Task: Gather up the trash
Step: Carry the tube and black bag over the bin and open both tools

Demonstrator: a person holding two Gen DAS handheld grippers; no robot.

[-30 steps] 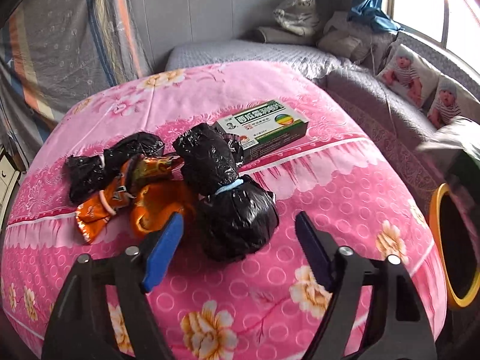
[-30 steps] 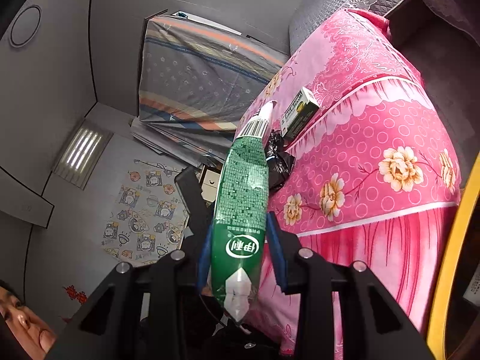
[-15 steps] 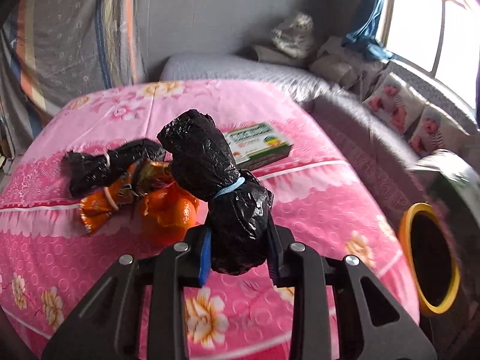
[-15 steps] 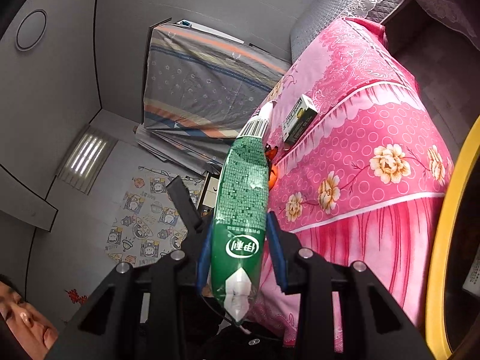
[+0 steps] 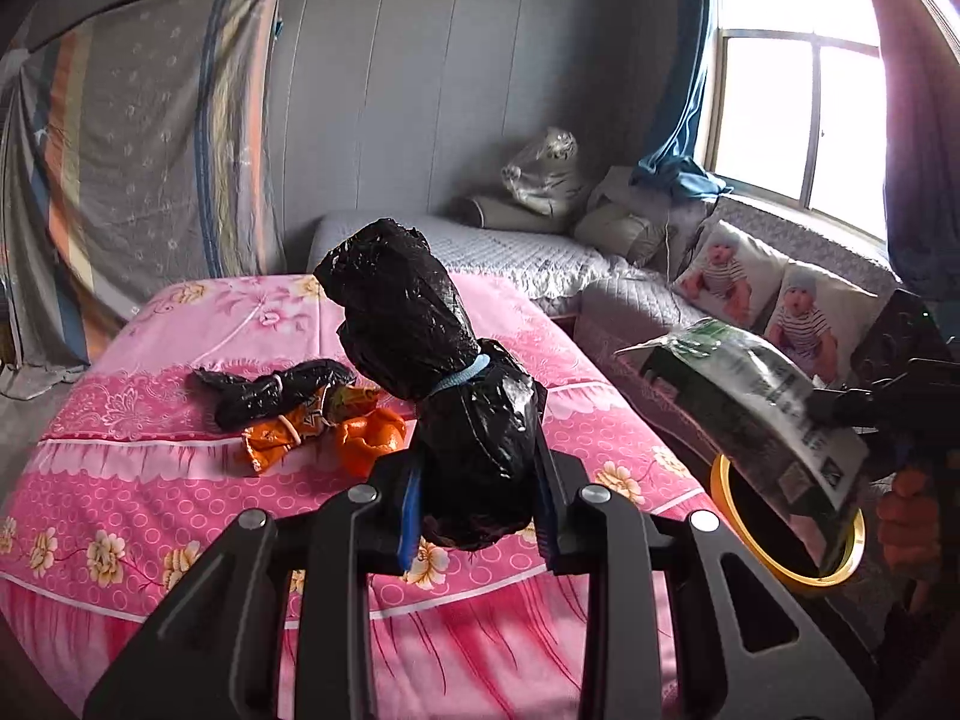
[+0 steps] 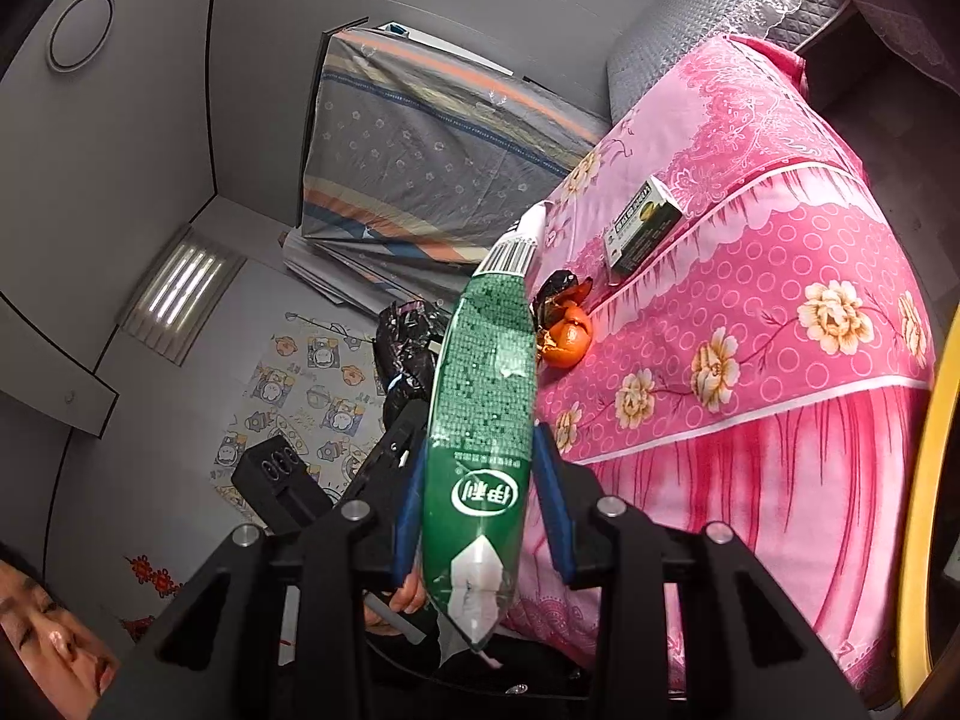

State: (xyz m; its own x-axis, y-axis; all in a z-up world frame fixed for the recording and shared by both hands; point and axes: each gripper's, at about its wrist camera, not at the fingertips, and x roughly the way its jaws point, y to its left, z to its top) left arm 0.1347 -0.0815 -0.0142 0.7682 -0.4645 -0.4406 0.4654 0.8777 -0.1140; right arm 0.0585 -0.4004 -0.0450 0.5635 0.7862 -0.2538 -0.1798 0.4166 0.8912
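Held the black bag [image 5: 420,330] fast in the left gripper [image 5: 477,504], blue pads squeezed into its lower bulge, the upper half standing up above a pale blue band [image 5: 462,375] tied round the waist. Seemed lifted off the pink cover [image 5: 150,480] rather than resting on it, though hard to be sure from the left wrist view. Looked light, soft and crinkly, judging by how the plastic dented under the pads; likely slick too, so safer to keep the bite on the full bulge below the band than on the loose top, which could flop or slide out. Over on the right, clenched the right gripper [image 6: 480,504] on a green milk pouch [image 6: 486,390], nipped near its bottom end with the long body sticking out ahead. Looked thin and easily crushed, probably empty, so no need for more squeeze. Showed up in the left view as well, hanging over the yellow-rimmed bin [image 5: 726,480] just beside the bed. Left lying on the cover: a second small black bag [image 5: 270,390], an orange wrapper [image 5: 282,438] touching it, an orange [image 5: 372,438] right next to that, and a green and white box [image 6: 642,228] further back. Plenty yet to collect, by the look of it.
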